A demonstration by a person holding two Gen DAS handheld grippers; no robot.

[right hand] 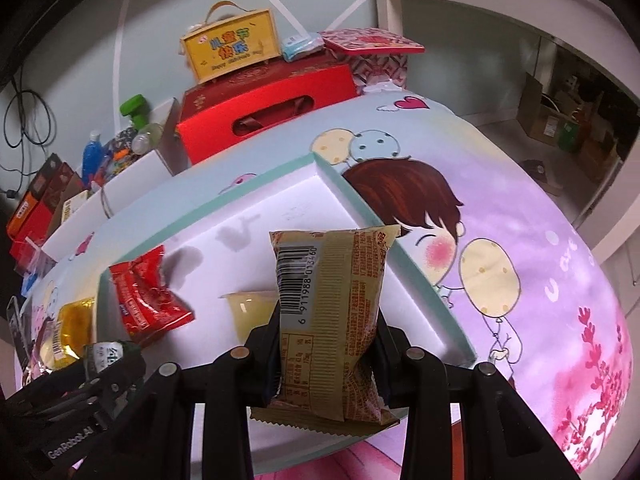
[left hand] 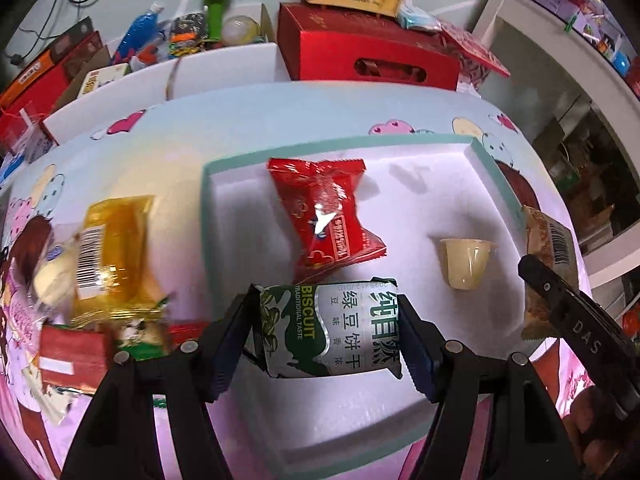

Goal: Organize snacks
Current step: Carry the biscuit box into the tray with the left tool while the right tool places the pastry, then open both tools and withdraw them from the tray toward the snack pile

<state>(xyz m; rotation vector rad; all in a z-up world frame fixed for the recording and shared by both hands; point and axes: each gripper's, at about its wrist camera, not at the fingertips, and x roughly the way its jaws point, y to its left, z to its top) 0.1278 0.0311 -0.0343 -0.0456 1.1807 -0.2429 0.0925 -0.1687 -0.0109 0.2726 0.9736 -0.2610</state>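
left tool (left hand: 330, 330) clamped on green biscuit packet (left hand: 332, 330), held over the white tray (left hand: 400, 420) near its front edge. right tool (right hand: 326, 354) clamped on tan snack packet (right hand: 330, 320), above the tray's right edge. red packet (left hand: 326, 216) and jelly cup (left hand: 466, 262) lie in the tray.

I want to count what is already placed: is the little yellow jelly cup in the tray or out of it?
In. The jelly cup lies on its side on the white tray floor, right of the red snack packet, inside the teal rim.

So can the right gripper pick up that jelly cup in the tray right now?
Probably not: the right gripper is shut on the tan snack packet, so its jaws are full. The jelly cup itself sits uncovered in the tray.
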